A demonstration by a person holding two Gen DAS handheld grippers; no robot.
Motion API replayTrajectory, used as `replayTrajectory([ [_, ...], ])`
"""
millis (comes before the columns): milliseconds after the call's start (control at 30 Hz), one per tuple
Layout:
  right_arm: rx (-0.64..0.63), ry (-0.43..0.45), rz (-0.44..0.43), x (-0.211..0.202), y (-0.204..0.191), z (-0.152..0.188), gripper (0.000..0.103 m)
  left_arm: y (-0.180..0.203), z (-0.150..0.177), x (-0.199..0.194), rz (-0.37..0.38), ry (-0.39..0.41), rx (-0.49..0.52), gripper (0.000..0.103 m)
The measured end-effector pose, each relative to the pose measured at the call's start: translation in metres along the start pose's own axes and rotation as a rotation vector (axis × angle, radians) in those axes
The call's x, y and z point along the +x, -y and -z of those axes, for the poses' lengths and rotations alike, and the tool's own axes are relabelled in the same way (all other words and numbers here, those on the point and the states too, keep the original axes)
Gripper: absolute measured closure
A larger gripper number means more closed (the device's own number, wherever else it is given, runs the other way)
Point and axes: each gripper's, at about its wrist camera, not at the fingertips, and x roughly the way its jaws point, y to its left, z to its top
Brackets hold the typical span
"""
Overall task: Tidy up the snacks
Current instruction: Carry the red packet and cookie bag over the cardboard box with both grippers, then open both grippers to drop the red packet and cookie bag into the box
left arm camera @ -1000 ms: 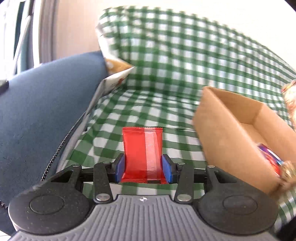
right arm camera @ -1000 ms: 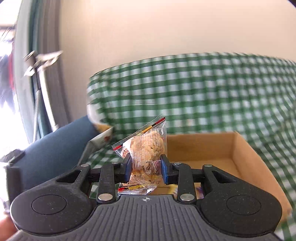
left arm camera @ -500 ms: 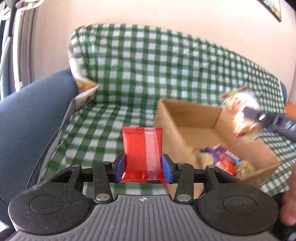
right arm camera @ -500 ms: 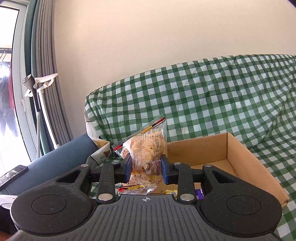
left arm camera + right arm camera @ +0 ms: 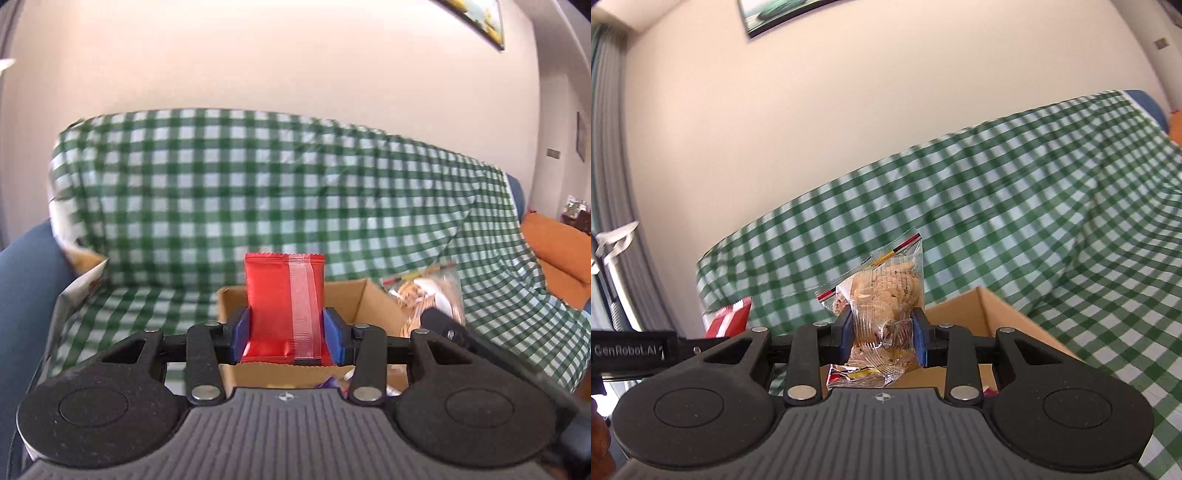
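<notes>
snacks are sitting in both grippers right now: the left gripper [image 5: 287, 328] is holding a red packet [image 5: 284, 302] upright, its jaws partly closed and pressing on the packet's lower sides, and the right gripper [image 5: 882, 338] is pinching a clear bag of cookies [image 5: 886, 295] low down, jaws closed narrowly on the crinkled plastic. both are hovering at the near edge of the cardboard box [image 5: 354, 295] that is resting on the sofa's green checked cover [image 5: 221, 192], with a few wrapped snacks showing in the box bottom. the two grippers are working close together, so they are risking a bump, and either snack could be dropping outside the near wall onto the cover if let go too early. the cookie bag is looking soft and slippery, so it may be sliding or the cookies cracking under the squeeze. the only readable writing is "genrobot.ai" on the side of the left gripper in the right wrist view; print on the wrappers is too small to read.
</notes>
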Motion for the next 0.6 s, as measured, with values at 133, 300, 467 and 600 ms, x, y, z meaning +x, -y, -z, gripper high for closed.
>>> replayTrajectory([
  [133, 0.036, 0.039, 0.057, -0.001, 0.012, -0.002, 0.070, 0.017, -0.012, 0.021, 0.025, 0.006, 0.008, 0.056],
  [300, 0.066, 0.034, 0.078, 0.004, 0.018, 0.001, 0.070, 0.035, -0.018, 0.039, 0.053, 0.006, 0.027, 0.056],
  [467, 0.082, 0.027, 0.080, 0.010, 0.020, 0.001, 0.070, 0.047, -0.017, 0.053, 0.071, -0.005, 0.036, 0.056],
  [600, 0.096, 0.025, 0.083, 0.010, 0.022, 0.000, 0.070, 0.052, -0.015, 0.058, 0.073, -0.014, 0.046, 0.056],
])
